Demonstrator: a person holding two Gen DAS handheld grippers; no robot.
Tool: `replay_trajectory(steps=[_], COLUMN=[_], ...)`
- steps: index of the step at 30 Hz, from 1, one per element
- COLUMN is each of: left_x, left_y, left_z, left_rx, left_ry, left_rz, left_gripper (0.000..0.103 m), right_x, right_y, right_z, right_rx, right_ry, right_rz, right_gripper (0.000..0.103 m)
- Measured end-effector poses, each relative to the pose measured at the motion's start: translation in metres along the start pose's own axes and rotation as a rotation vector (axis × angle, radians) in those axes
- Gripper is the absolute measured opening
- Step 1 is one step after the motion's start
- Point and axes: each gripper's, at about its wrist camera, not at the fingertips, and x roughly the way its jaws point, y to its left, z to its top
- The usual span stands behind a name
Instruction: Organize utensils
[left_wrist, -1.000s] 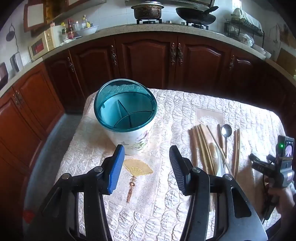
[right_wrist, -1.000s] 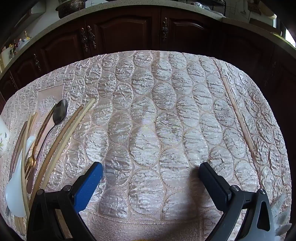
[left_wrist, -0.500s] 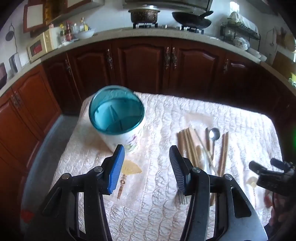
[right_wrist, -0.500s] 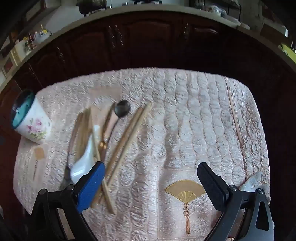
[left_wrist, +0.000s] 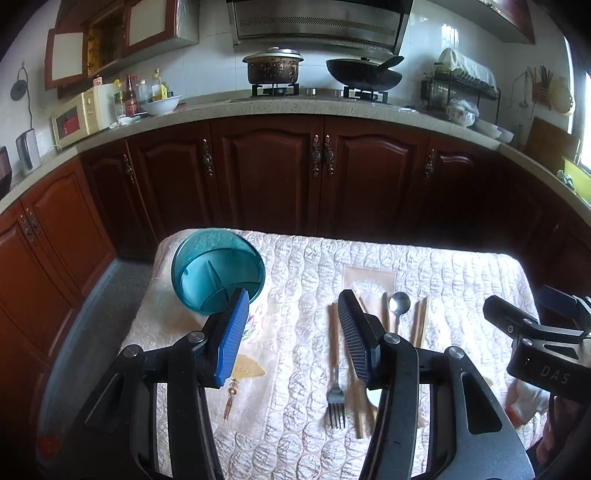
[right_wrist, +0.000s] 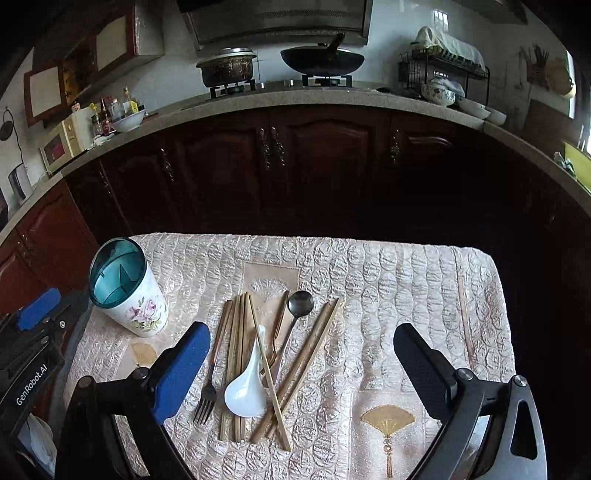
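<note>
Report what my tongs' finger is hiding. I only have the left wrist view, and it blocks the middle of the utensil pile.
Observer: A white ceramic spoon lies there among the chopsticks, its bowl at the near end.
Operator: Say whether it is free to lift.
Observer: Not quite. One chopstick lies slantwise across it.
Operator: Check the right tongs.
Observer: The right tongs are open with nothing between them, held above the pile.

The right tool (left_wrist: 546, 347) reads "DAS" on its body; the left tool (right_wrist: 33, 354) reads "GenRobot.AI".
</note>
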Motion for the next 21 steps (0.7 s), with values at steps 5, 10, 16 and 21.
replay_trajectory(steps=[5, 10, 16, 21], left_x=[-0.002, -0.003, -0.001, 0.001], left_y=[-0.003, -0.002, -0.002, 0.001], left_z=[0.003, 0.005, 0.004, 0.003], left_rx=[0.004, -0.002, -0.012, -0.024], left_ry=[-0.011, -0.010, -0.008, -0.007], left_rz=[-0.005, -0.011, -0.018, -0.018], left_gripper=[0.050, 0.050, 0.050, 0.050], right_x=[0.013, 0.020, 0.029, 0.032], right_y=[0.002, 0.002, 0.000, 0.000], right_z=[-0.014, -0.018, -0.021, -0.022], right_rx=[-0.036, -0.049, -0.066, -0.058], right_ry=[-0.068, -0.111, -0.125, -0.124], right_rz=[-0.017, -0.029, -0.058, -0.046], right_gripper=[0.100, 0.100, 0.100, 0.100])
